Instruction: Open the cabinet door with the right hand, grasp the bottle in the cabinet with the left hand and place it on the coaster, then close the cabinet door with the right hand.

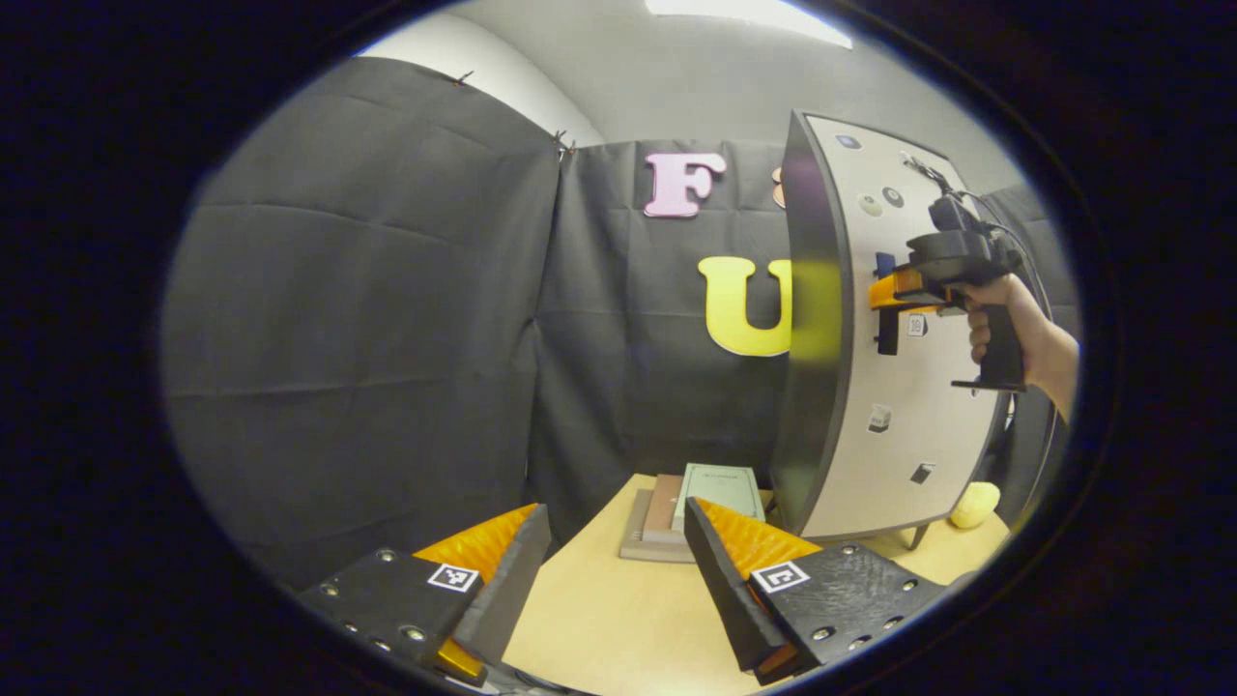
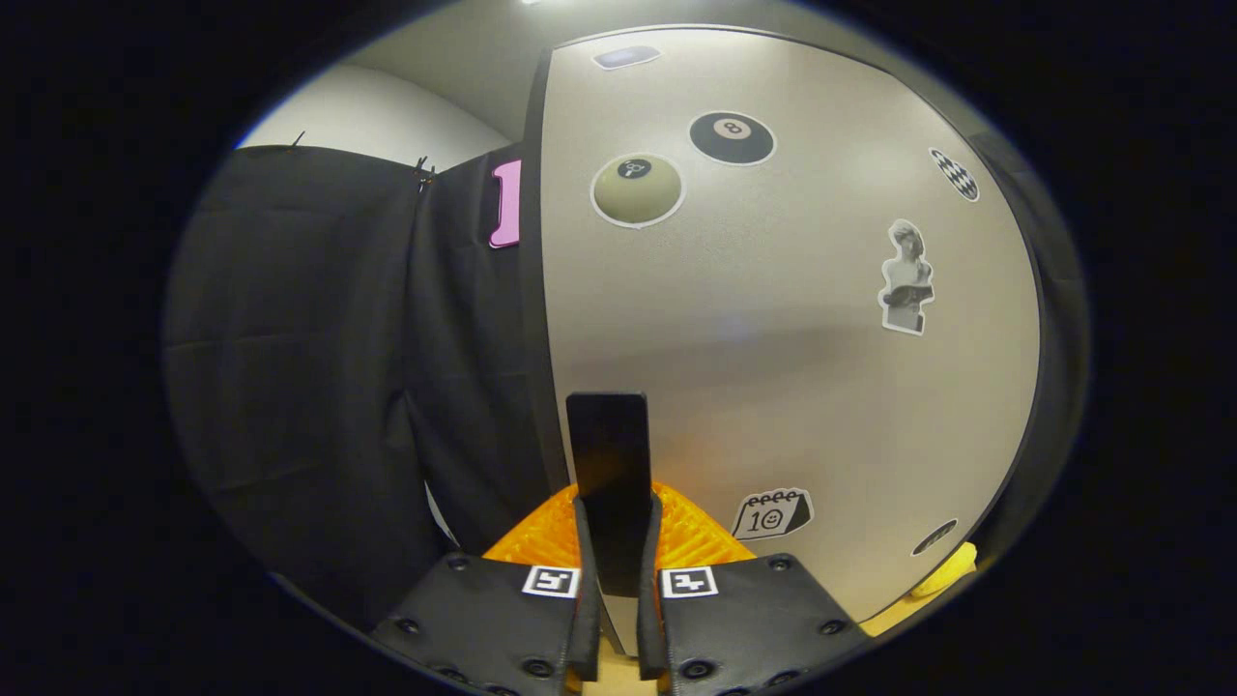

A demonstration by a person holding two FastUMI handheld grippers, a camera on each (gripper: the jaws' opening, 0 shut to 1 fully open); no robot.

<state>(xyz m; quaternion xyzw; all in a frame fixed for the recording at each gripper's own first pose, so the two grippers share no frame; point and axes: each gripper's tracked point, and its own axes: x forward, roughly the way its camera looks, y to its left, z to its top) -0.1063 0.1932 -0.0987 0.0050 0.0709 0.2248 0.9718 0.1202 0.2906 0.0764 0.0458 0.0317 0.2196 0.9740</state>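
The cabinet door (image 1: 908, 406), pale with small stickers, stands swung out, and I see its dark edge (image 1: 812, 338) side-on in the left gripper view. A hand (image 1: 1024, 333) holds my right gripper (image 1: 884, 295) against the door's dark vertical handle (image 1: 887, 333). In the right gripper view the door (image 2: 773, 319) is close up and my right gripper (image 2: 616, 527) is shut on the handle (image 2: 607, 445), one finger on each side. My left gripper (image 1: 614, 580) hangs open over the wooden table (image 1: 618, 619) with nothing between its fingers.
A short stack of books (image 1: 681, 507) lies on the table just beyond the left gripper, near the foot of the door. A small yellow object (image 1: 974, 503) sits on the table behind the door at the right. Black cloth walls close off the back and left.
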